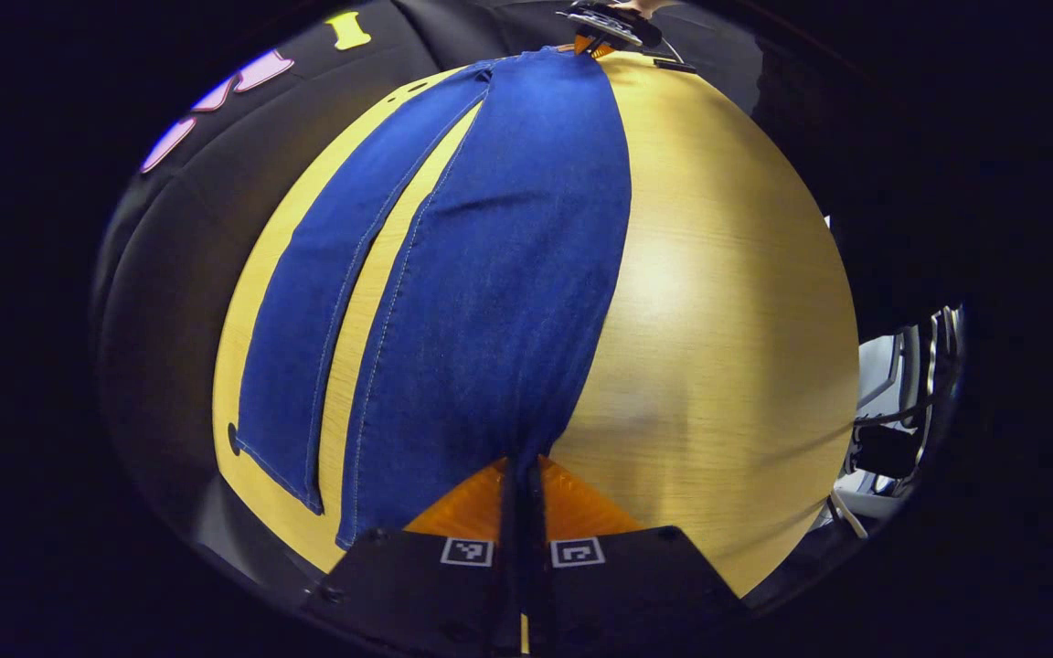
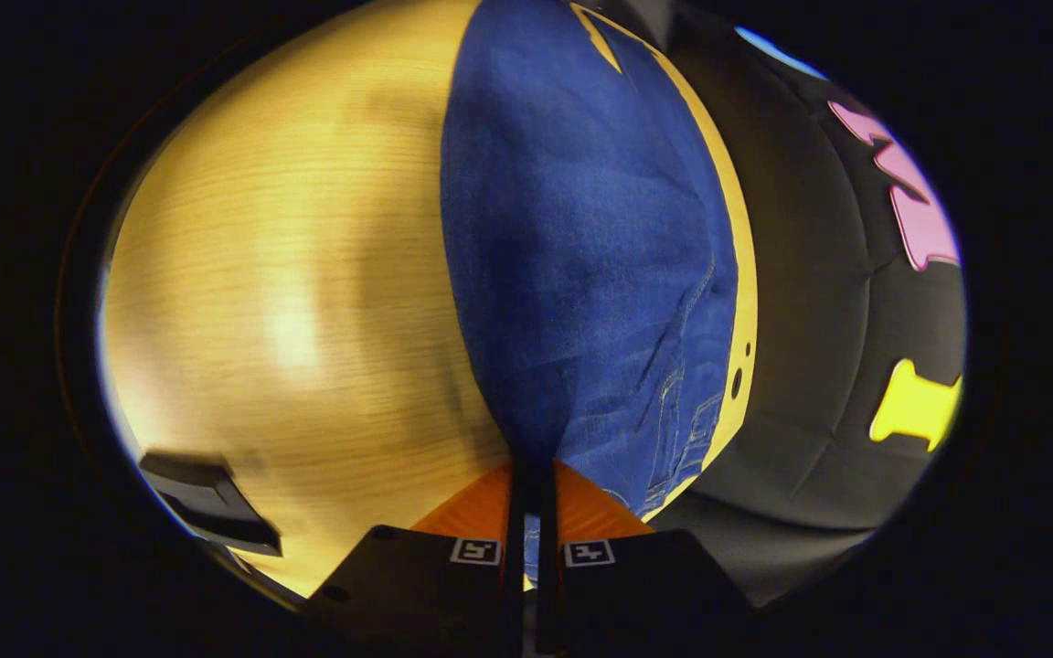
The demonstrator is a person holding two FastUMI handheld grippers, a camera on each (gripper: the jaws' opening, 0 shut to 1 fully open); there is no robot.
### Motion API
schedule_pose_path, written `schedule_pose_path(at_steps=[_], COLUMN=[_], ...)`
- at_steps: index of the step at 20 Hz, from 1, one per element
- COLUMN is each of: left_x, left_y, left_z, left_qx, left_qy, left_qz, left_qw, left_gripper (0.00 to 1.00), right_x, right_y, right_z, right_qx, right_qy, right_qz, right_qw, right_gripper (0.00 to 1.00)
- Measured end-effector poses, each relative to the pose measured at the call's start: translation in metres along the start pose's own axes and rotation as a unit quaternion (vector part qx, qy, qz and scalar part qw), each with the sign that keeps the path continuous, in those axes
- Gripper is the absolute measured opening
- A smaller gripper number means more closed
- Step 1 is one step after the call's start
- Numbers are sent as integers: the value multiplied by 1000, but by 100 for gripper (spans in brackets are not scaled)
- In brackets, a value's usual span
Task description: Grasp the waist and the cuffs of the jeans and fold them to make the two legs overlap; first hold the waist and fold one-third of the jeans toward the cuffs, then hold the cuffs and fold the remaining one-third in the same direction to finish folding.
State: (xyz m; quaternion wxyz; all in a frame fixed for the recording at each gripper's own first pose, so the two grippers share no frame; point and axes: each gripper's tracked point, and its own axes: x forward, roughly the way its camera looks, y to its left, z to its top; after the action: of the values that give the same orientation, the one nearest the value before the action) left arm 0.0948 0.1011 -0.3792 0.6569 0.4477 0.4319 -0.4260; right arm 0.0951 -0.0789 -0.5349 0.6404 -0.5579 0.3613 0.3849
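Blue jeans point(image 1: 490, 274) stretched long across the pale wood worktop point(image 1: 728, 302), two legs side by side with a thin strip of wood showing between them. Left hand-held gripper point(image 1: 523, 475) at the near end, clenched on the cuff end of the wider leg, fingers pressed together with denim pinched between. Narrower leg lying flat just to the left, its cuff near the worktop's edge. At the far end, the other hand-held gripper point(image 1: 601, 37) sitting right at the jeans' waist, a bit of a hand above it.

From the right gripper view: jeans point(image 2: 581, 238) running away up the worktop point(image 2: 289, 274), pocket stitching and a wrinkle close by. Right hand-held gripper point(image 2: 532, 493) clamped tight on the waist edge, fabric caught between both fingers. A dark flat object point(image 2: 207, 498) lying on the wood at lower left, too blurred to identify.
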Motion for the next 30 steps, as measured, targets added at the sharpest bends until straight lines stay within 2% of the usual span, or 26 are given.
schedule_pose_path(at_steps=[3,5,10,12,13,14,15,22,26,27,28,30], left_x=[0,-2,-21,-28,-28,-30,-32,-48,-49,-48,-46,-45], left_y=[0,3,24,35,35,39,48,105,136,146,156,184], left_z=[2,3,11,15,16,16,16,26,35,37,38,38], left_qx=[-21,-41,-56,-73,-79,-80,-80,-122,-126,-129,-131,-135], left_qy=[10,12,-1,-9,-10,-9,-11,-35,-39,-40,-40,-41], left_qz=[-2,-1,47,61,69,77,89,166,200,209,218,246], left_qw=[1000,999,997,995,994,994,993,978,971,969,966,959], left_gripper=[6,6,6,6,6,6,6,6,6,10,6,6], right_x=[2,0,-26,-39,-46,-50,-52,-59,-61,-58,-55,-48], right_y=[-2,-6,-33,-55,-63,-70,-77,-121,-155,-164,-172,-198], right_z=[0,-1,4,9,12,14,17,22,26,28,29,36], right_qx=[62,75,105,108,110,112,113,109,114,115,115,107], right_qy=[8,6,-19,-35,-41,-46,-52,-60,-65,-67,-67,-65], right_qz=[13,7,-56,-96,-114,-127,-138,-191,-223,-231,-239,-262], right_qw=[998,997,993,989,986,985,983,974,966,964,962,957], right_gripper=[7,7,7,7,2,6,6,6,6,6,6,6])
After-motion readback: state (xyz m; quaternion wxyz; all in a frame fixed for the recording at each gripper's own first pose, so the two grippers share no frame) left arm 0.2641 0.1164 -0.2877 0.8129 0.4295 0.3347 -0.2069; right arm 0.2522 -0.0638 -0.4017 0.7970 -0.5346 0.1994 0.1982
